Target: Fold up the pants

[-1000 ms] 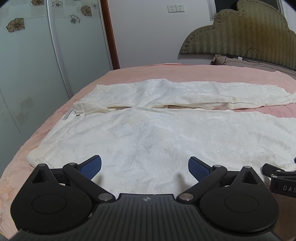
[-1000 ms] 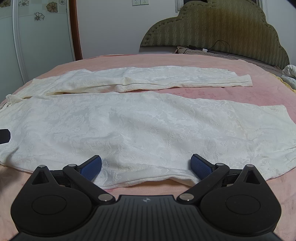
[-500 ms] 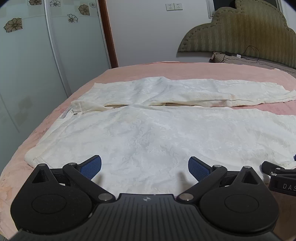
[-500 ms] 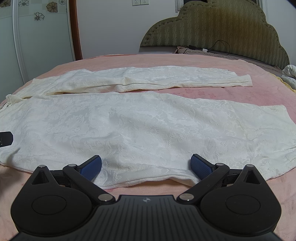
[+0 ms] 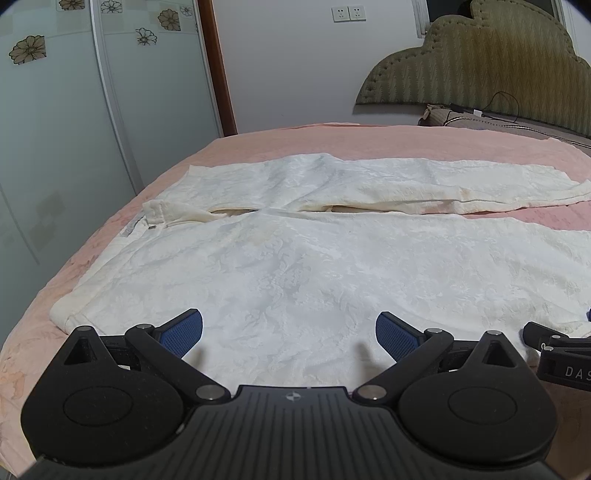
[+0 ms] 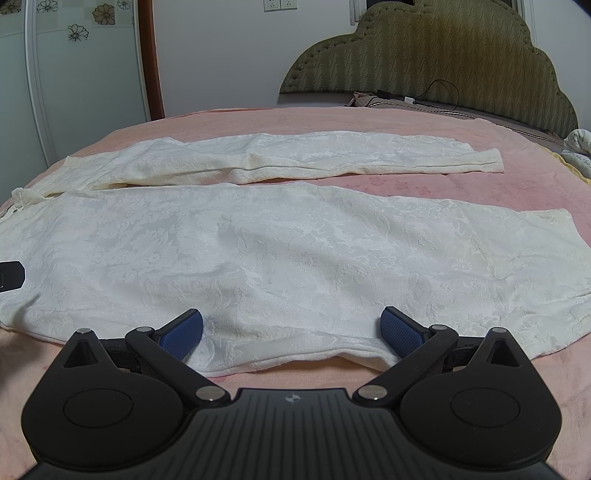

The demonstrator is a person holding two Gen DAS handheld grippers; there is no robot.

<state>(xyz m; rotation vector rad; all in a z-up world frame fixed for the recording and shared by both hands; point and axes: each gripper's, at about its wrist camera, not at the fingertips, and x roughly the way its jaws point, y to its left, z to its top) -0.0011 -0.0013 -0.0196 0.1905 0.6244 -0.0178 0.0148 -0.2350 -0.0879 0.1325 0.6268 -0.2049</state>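
Cream-white pants (image 5: 295, 280) of a floral-textured fabric lie spread flat on a bed covered with a pink bedspread (image 6: 406, 184). The two legs are separate: the near leg (image 6: 295, 258) runs across the foreground, and the far leg (image 6: 280, 158) lies beyond it, with a strip of bedspread showing between them toward the hem end. The waistband end (image 5: 159, 214) sits at the left side of the bed; part of it is bunched and turned over at the join of the legs. The near edge of the near leg shows a shallow raised fold in the right wrist view.

The left gripper (image 5: 289, 334) is positioned above the seat area of the near leg, jaws spread wide, blue pads (image 5: 183, 332) clear of each other and nothing between them. The right gripper (image 6: 291, 332) is positioned over the near edge of the near leg, jaws likewise spread wide and holding nothing. Contact between pads and fabric cannot be confirmed in either view. Part of the right gripper appears at the right margin of the left wrist view, just beside the left one.

A padded olive headboard (image 6: 443, 59) stands at the right end of the bed, with a dark cable (image 6: 439, 99) at its base. Sliding wardrobe doors with flower decals (image 5: 55, 129) stand at the left, and a double wall socket (image 5: 347, 14) is mounted on the white wall.
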